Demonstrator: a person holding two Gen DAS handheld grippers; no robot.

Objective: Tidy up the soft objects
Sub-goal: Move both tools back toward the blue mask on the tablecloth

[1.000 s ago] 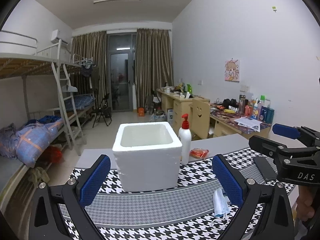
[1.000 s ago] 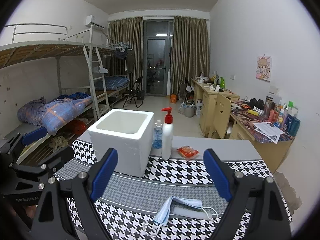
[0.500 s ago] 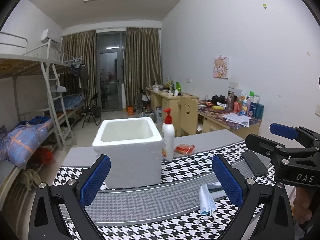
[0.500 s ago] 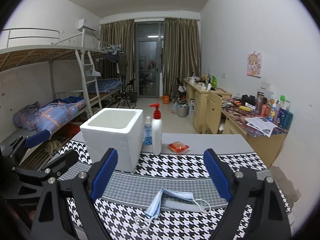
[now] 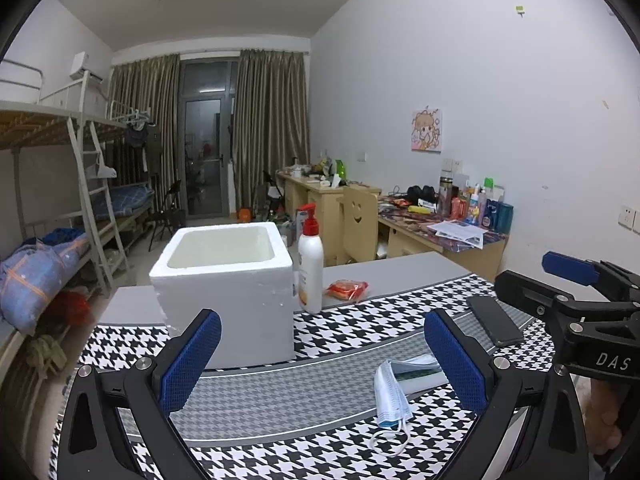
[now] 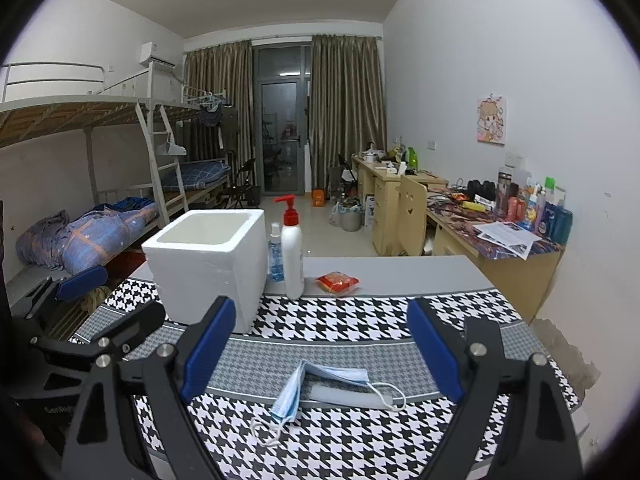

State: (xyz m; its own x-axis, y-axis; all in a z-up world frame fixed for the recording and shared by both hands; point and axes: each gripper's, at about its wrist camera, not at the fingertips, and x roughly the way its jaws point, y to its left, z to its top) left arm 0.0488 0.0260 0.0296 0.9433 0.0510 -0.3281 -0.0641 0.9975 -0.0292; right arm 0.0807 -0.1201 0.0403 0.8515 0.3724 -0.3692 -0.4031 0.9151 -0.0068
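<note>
Both tongs, left gripper [image 5: 322,360] and right gripper [image 6: 322,348], gape wide, holding nothing. Face mask [image 6: 316,390]: light, floppy; prob. pinch its folded edge w/ 1 gripper.

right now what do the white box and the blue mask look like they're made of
White box: probably expanded foam, matte, with thick walls and crumbly, pitted edges. Blue mask: looks like thin pleated nonwoven fabric, lying limp and folded, with white elastic loops.

Open cloth surrounds the face mask [image 6: 320,386]; foam box [image 6: 208,264] stands well behind-left.
</note>
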